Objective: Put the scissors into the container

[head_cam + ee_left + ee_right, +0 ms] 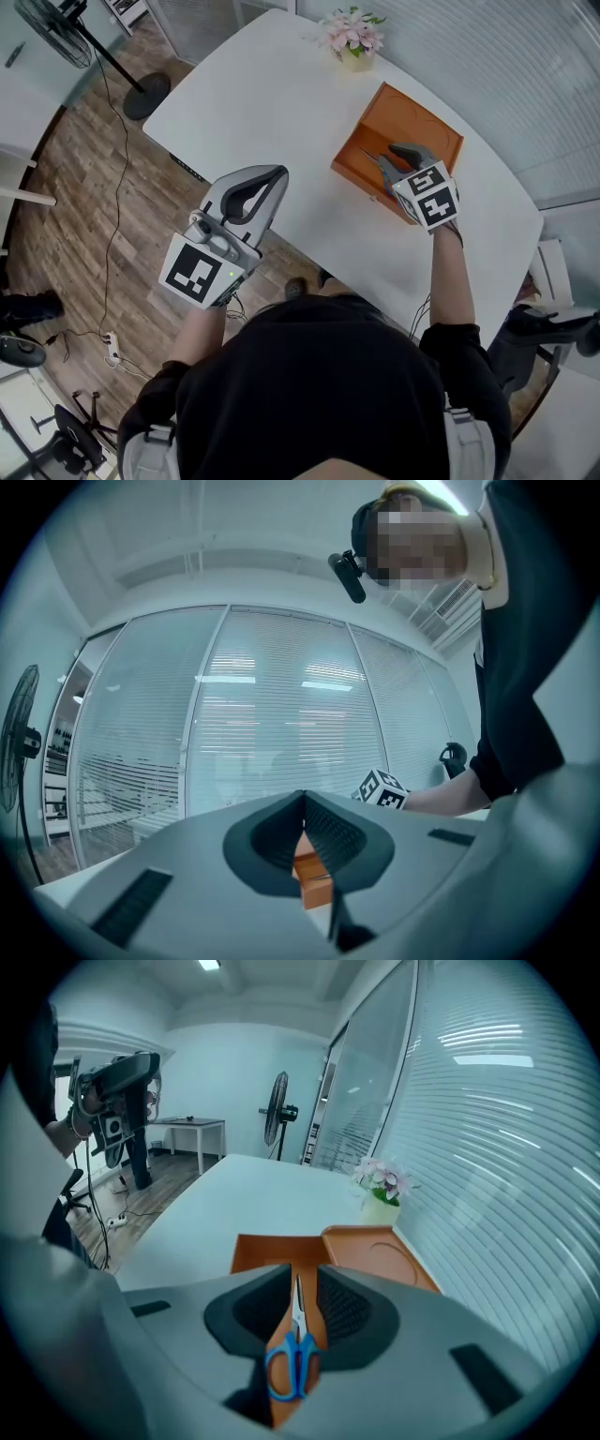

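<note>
head view: reaching the right gripper (pixel 398 159) forward over the table (pixel 281 103) and down into the near end of the orange container (pixel 417 114), arm almost straight. holding the left gripper (pixel 278 173) back at the table's near edge, well apart from the container, tips pointing toward it, elbow bent. plainly nearer on the right side, so a right-hand job. cannot make out the scissors here under the jaws.

left gripper view: tips of the left gripper (pixel 303 796) pressed together, nothing held. through the slot below the tips, only a far glimpse of the container (pixel 314 878). aimed roughly level across the table, idle.

right gripper view: looking along the right gripper (pixel 303 1271) at the scissors (pixel 292 1358), blue handles nearest, blades running straight away along the jaw line, in the slot between the jaws. jaws parted a little, with the orange of the container (pixel 375 1251) showing on both sides of the blade, so seemingly not clamping it. probably resting on the container floor already. next, likely just widening a touch and lifting straight back, minding the handle loops.
</note>
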Demonstrator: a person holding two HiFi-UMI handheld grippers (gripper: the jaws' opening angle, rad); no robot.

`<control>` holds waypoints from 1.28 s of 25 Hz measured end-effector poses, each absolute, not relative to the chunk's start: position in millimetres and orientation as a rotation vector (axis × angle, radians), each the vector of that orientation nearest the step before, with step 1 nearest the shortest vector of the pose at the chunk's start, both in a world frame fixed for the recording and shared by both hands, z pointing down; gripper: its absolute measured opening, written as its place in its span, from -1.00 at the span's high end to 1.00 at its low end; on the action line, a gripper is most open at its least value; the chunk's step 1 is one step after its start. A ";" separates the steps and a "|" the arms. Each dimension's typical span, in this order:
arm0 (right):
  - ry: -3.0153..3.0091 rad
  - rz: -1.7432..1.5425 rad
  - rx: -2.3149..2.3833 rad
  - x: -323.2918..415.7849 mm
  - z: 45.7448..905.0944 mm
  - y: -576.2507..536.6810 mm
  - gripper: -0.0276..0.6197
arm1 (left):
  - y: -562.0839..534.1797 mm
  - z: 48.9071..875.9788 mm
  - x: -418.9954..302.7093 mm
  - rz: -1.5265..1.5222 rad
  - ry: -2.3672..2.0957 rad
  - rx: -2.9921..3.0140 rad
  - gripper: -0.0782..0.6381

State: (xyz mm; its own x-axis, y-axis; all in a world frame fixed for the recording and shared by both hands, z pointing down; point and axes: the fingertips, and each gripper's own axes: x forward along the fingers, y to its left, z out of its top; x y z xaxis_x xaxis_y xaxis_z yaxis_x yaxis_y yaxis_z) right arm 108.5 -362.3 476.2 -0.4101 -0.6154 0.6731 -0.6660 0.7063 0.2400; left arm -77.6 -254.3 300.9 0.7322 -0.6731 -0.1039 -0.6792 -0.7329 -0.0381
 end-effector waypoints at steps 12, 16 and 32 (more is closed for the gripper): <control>-2.244 0.017 1.096 101.9 424.3 -346.3 0.64 | -246.5 294.8 -75.2 0.149 1.083 -2.853 0.74; -2.287 0.022 1.151 102.1 410.4 -341.6 0.63 | -244.9 292.2 -74.7 0.154 1.075 -2.847 0.74; -2.398 -0.040 1.364 111.3 361.8 -314.3 0.64 | -231.2 283.5 -75.8 0.158 1.046 -2.831 0.74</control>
